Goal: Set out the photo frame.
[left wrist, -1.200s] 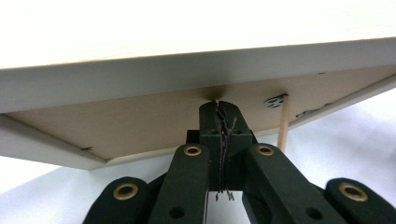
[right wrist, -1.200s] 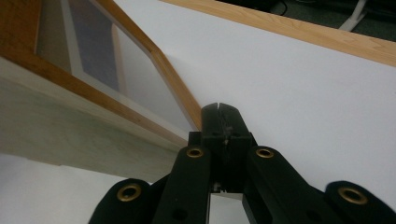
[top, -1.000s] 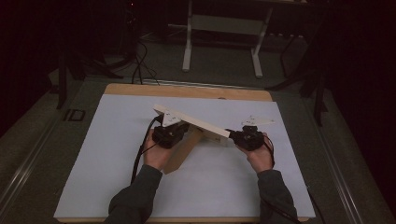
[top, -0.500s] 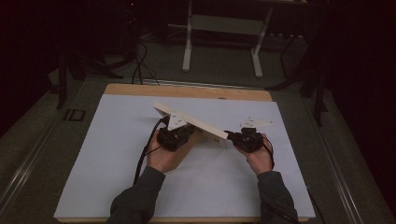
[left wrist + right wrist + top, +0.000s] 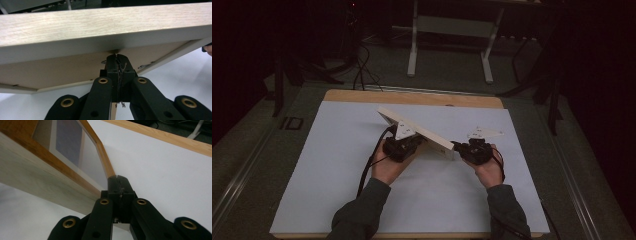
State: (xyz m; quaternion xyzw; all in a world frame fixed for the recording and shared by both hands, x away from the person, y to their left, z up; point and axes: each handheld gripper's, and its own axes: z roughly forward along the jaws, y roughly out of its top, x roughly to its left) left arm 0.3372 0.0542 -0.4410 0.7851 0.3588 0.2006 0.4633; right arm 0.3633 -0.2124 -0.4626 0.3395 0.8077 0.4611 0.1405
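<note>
A: where's the picture frame (image 5: pixel 419 131) vs the jaws?

B: high view, it's tilted over the middle of the white sheet (image 5: pixel 337 170) on the table (image 5: pixel 412 96), far corner up, between the two grippers. left gripper (image 5: pixel 401 146) sits under its near long side, right gripper (image 5: pixel 460 149) at its near right corner

A: left jaws?

B: left gripper view, left gripper (image 5: pixel 117 56) jaws pressed together, tips right up against the underside of the frame (image 5: pixel 100 30) rim. a thin wire or string runs down the seam between them, looks pinched, can't tell more. can't tell if they nip the rim itself

A: right?

B: right gripper view, right gripper (image 5: pixel 118 178) jaws pressed together too, tips meeting the frame (image 5: pixel 50 167) corner. whether they actually bite wood, can't tell

A: materials?

B: frame is pale wood with fine grain on the outer edge, warmer orange wood on the inner face, glass with a white mat and a dark bluish picture inside. back is flat brown board with small metal tabs. jaws are matte black with brass-ringed holes. table edge is light wood, sheet is smooth and plain. grey three-cornered plates on top of both grippers, black cable (image 5: pixel 369 162) off the left one along the left hand (image 5: pixel 388 167). right hand (image 5: pixel 489 172) grips the other
</note>
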